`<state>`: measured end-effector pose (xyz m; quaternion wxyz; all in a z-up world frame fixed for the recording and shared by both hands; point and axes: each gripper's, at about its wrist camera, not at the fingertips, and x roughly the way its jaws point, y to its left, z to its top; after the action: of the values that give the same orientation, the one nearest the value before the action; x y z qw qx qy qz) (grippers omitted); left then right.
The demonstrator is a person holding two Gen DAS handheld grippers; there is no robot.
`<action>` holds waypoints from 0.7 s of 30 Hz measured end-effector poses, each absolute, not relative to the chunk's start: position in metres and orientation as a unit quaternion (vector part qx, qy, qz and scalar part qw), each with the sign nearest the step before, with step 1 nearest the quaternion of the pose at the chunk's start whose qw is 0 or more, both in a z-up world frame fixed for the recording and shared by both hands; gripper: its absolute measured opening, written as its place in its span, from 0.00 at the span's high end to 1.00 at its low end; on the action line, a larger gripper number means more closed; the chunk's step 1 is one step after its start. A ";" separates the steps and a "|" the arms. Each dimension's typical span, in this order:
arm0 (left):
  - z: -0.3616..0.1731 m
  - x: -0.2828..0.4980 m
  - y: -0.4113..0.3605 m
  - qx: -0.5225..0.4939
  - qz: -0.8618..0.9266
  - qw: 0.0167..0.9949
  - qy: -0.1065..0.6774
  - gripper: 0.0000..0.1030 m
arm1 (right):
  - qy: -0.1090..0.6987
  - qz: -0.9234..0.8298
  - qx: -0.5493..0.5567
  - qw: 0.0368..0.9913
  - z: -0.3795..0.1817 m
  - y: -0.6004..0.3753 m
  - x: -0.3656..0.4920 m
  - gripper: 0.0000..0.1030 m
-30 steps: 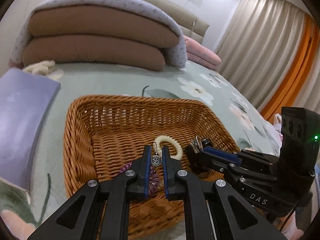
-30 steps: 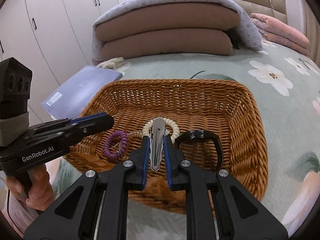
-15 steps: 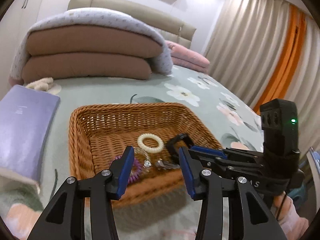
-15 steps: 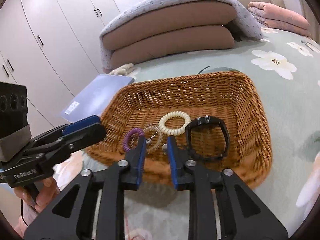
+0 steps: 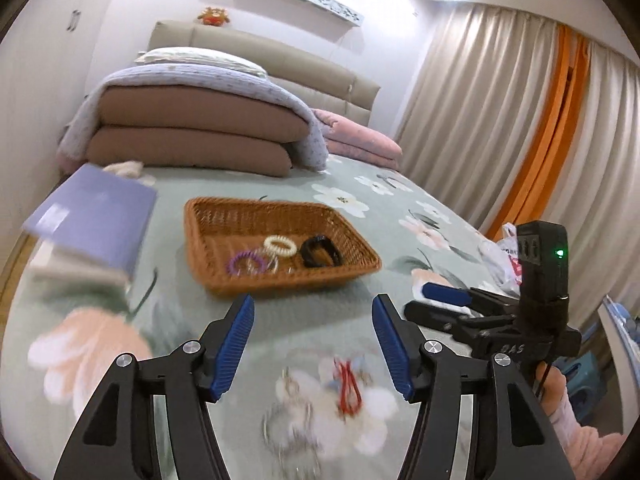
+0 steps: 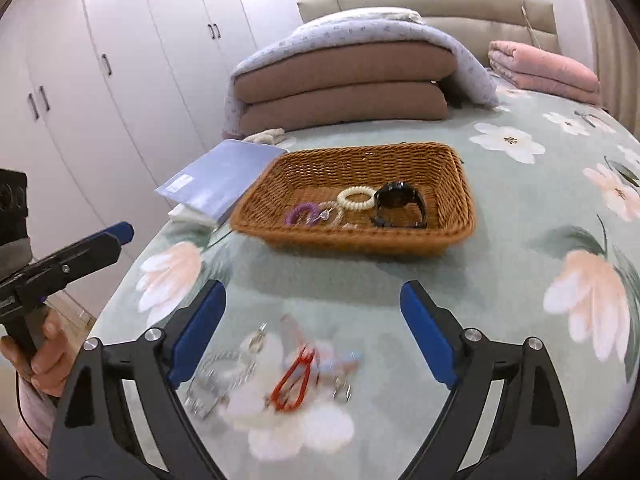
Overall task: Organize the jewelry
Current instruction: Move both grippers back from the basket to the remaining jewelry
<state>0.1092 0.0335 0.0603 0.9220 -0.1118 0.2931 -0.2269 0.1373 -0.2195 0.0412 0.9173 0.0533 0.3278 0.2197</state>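
- On the floral bedspread (image 6: pixel 520 240), the wicker basket (image 6: pixel 460 196) is sitting.
- Inside the basket, a black watch (image 6: pixel 400 200), cream bracelet (image 6: pixel 356 199) and purple coil (image 6: pixel 301 215) are lying.
- Short of the basket, the left gripper (image 5: pixel 312 340) and right gripper (image 6: pixel 312 328) are hovering, jaws opening, empty (loose, blurred jewelry (image 6: pixel 292 380) beneath).

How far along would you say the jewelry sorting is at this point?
Done: the basket holds a purple coil, cream coil and black band. In hand: nothing; the left gripper and right gripper are opening, empty. Left: the red clip and blurred chains on the bed.
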 end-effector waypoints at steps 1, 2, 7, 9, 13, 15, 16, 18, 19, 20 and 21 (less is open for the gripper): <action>0.055 0.096 0.039 -0.119 -0.223 0.922 0.294 0.39 | 0.323 0.224 0.055 0.918 0.040 -0.221 0.125 0.14; 0.052 0.088 0.042 -0.123 -0.219 0.921 0.296 0.39 | 0.320 0.227 0.055 0.918 0.039 -0.222 0.116 0.14; 0.027 0.056 0.052 -0.144 -0.204 0.916 0.314 0.39 | 0.307 0.234 0.043 0.921 0.028 -0.221 0.080 0.14; 0.015 0.048 0.054 -0.150 -0.200 0.913 0.323 0.39 | 0.300 0.239 0.043 0.923 0.023 -0.221 0.071 0.14; -0.010 0.042 0.055 -0.161 -0.189 0.906 0.342 0.39 | 0.291 0.227 0.041 0.928 0.011 -0.225 0.067 0.14; -0.024 0.046 0.053 -0.165 -0.185 0.901 0.355 0.39 | 0.296 0.221 0.037 0.929 0.003 -0.228 0.070 0.14; -0.030 0.048 0.053 -0.167 -0.183 0.899 0.360 0.39 | 0.300 0.214 0.033 0.929 -0.002 -0.229 0.073 0.14; -0.038 0.051 0.050 -0.171 -0.183 0.896 0.367 0.39 | 0.313 0.193 0.022 0.930 -0.012 -0.234 0.077 0.14; -0.043 0.054 0.049 -0.171 -0.182 0.894 0.372 0.39 | 0.318 0.185 0.021 0.930 -0.016 -0.236 0.080 0.14; -0.045 0.055 0.047 -0.170 -0.182 0.893 0.374 0.39 | 0.328 0.169 0.018 0.929 -0.021 -0.239 0.083 0.14; -0.048 0.056 0.045 -0.169 -0.183 0.893 0.376 0.39 | 0.335 0.157 0.016 0.929 -0.025 -0.242 0.086 0.14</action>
<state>0.0560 0.0452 -0.0476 0.8926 -0.1687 0.3762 -0.1825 0.0863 -0.2420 -0.0253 0.9289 0.0156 0.3352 0.1569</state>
